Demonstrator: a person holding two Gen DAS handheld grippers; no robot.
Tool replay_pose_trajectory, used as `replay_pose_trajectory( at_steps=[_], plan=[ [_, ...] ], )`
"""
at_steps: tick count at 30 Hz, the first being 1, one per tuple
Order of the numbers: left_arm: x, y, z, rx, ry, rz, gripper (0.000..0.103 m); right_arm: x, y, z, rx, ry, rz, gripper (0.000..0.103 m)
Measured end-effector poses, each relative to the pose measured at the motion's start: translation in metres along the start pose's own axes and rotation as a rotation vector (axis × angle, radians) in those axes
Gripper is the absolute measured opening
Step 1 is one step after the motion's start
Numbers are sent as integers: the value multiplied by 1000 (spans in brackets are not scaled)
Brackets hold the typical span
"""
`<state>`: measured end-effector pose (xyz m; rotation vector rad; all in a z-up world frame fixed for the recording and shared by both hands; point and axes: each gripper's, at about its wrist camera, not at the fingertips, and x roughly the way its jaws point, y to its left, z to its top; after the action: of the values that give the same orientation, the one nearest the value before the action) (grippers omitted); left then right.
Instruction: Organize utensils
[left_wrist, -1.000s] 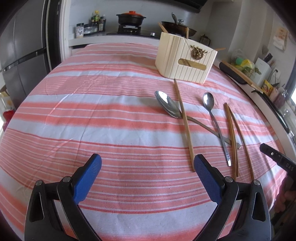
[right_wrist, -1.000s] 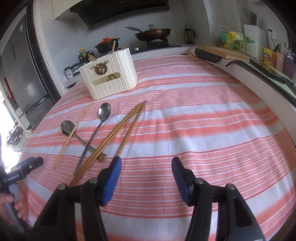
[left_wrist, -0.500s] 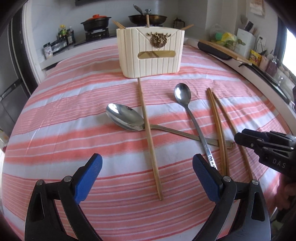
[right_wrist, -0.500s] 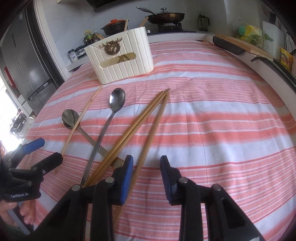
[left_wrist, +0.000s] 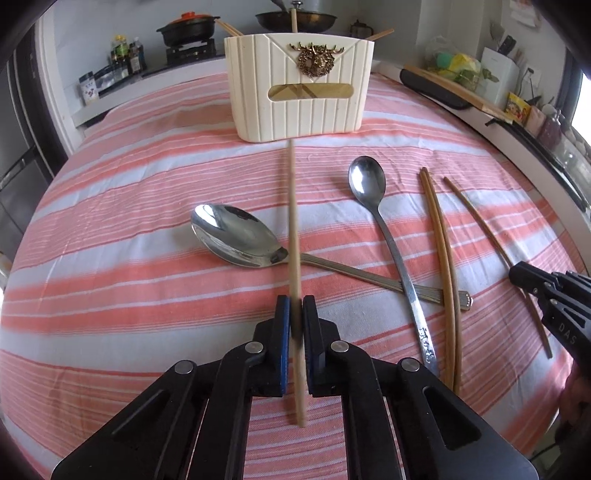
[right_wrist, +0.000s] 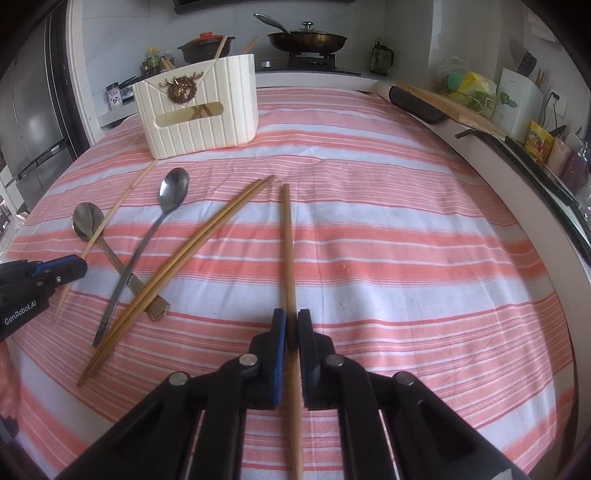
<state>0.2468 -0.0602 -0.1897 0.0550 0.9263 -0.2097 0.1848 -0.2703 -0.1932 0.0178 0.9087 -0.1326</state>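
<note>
On the striped cloth (left_wrist: 129, 206), the cream utensil holder (left_wrist: 299, 88) is standing upright at the far end. Both tools are tilting downward: the left gripper (left_wrist: 295, 325) is clamping a pale chopstick (left_wrist: 292, 206) lying over the wide spoon (left_wrist: 236, 240), while the right gripper (right_wrist: 291, 332) is pinching a darker chopstick (right_wrist: 288, 243) beside a chopstick pair (right_wrist: 192, 258).
</note>
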Motion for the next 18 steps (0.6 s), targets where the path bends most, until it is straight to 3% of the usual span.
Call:
replay_pose_trajectory(
  at_steps=[10, 18],
  plan=[
    [-68, 50, -23, -141, -120, 43, 5, -5, -20, -8, 28, -9, -35, 5],
    [-76, 98, -57, -256, -93, 116, 5, -11, -19, -15, -9, -2, -48, 5]
  ],
)
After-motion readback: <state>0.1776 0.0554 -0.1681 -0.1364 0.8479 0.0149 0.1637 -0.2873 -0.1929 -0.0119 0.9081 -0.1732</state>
